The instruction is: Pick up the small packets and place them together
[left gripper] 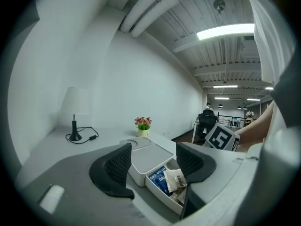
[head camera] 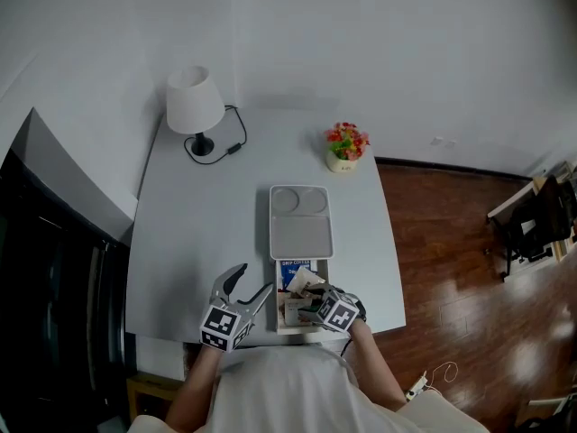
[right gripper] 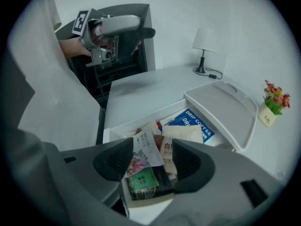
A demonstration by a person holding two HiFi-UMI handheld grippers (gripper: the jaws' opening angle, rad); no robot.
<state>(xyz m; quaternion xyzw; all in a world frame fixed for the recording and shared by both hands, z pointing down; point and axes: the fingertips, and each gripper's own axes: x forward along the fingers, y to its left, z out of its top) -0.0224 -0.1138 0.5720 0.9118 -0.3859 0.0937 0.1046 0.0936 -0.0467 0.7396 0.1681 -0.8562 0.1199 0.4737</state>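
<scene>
The small packets lie heaped in a shallow white open box (head camera: 278, 296) at the middle of the tabletop's (head camera: 198, 233) near edge. Just beyond it, toward the centre, is a white plastic tray with two round recesses (head camera: 301, 233). A flat blue drip-coffee packet (right gripper: 195, 121) lies at the box's far end, and crumpled white paper sachets (right gripper: 146, 147) are piled over a green-labelled packet (right gripper: 141, 182) nearer the person.

The right tool (right gripper: 153, 157) points steeply down into the box. Its jaws are released and straddle the white printed sachet, with nothing yet clamped. The left tool (head camera: 251, 285) is over the near edge, left of the box, with its jaws spread and nothing between them.

These packets look very light, thin and crinkly. They should bend and slide on one another, so a pinch on a flat face could skate off or drag a neighbour along. The best hold looks to be across a raised edge or sealed end, such as the upturned edge of the printed sachet. A firm squeeze should be safe, though the contents may crush.

The pile overlaps so much that I cannot count the packets or tell where some end. The tool's body hides the near end of the box. The head view shows the box too small for its print to be read.
</scene>
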